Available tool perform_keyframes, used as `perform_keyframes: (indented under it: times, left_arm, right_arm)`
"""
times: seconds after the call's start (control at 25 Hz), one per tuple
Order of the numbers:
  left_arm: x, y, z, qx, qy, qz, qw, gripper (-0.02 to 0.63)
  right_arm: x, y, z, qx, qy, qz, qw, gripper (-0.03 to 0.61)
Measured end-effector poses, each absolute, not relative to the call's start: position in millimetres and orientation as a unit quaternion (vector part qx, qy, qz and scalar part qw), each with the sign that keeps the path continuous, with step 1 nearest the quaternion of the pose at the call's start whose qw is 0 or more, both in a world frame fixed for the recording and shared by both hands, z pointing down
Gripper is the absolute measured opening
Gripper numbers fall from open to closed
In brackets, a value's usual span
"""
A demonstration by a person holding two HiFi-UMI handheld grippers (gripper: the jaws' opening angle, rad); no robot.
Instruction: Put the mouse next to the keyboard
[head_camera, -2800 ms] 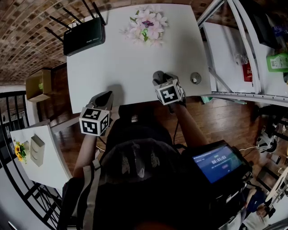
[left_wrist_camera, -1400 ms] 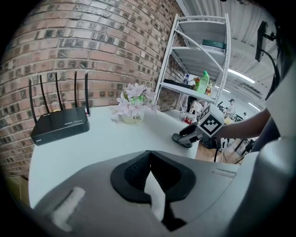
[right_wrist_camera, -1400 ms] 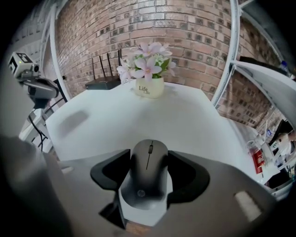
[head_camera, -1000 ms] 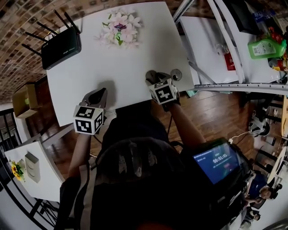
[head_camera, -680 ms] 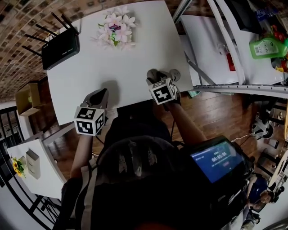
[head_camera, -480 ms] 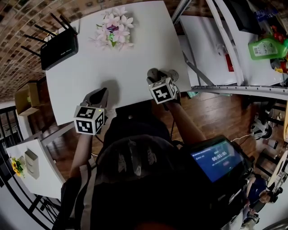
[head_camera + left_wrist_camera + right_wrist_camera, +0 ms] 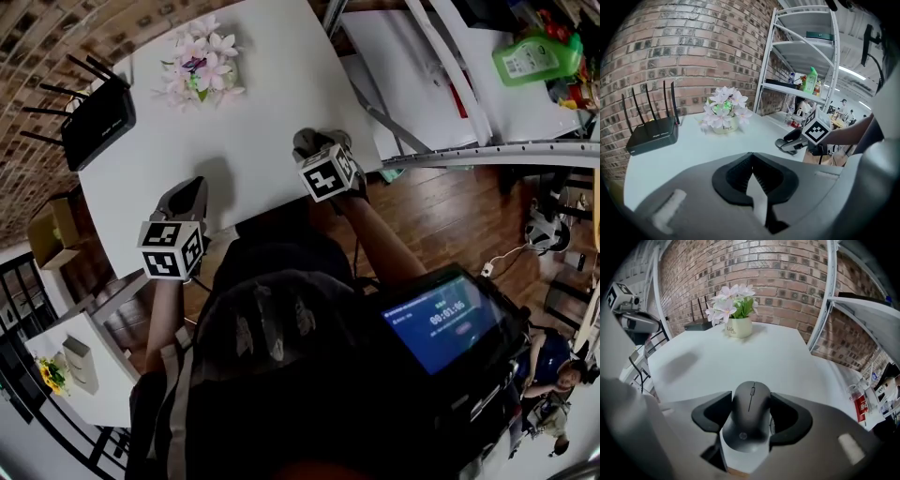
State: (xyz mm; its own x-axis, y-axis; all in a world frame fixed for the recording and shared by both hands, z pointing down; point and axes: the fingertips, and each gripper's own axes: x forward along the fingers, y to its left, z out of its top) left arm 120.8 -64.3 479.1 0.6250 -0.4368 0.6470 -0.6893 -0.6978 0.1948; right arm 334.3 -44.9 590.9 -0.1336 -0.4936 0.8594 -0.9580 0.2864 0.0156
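Observation:
A dark grey mouse [image 7: 749, 420] sits between the jaws of my right gripper [image 7: 750, 401], which is shut on its two sides. Whether the mouse rests on the white table [image 7: 253, 103] or hangs just above it, I cannot tell. In the head view the right gripper [image 7: 309, 142] is at the table's near right corner. My left gripper [image 7: 192, 189] is at the near edge, further left, and its pads [image 7: 740, 173] meet with nothing between them. No keyboard shows in any view.
A black router [image 7: 94, 122] with aerials stands at the table's far left. A pot of pink flowers [image 7: 197, 61] stands at the far middle. A metal shelf rack [image 7: 801, 70] and a second white surface [image 7: 412, 66] are to the right, past the table's right edge.
The head camera has swung, so the table now sits further left and up. The right gripper has drifted toward the table's right corner and now hides a small round thing there. The left gripper has held still.

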Motion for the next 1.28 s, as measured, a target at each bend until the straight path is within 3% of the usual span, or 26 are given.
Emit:
perform_keyframes:
  times: [1.28]
  left_arm:
    - [150, -77, 482, 0.874, -0.316, 0.297, 0.217, 0.002]
  right_arm:
    - [372, -46, 591, 0.54, -0.68, 0.307, 0.39, 0.264]
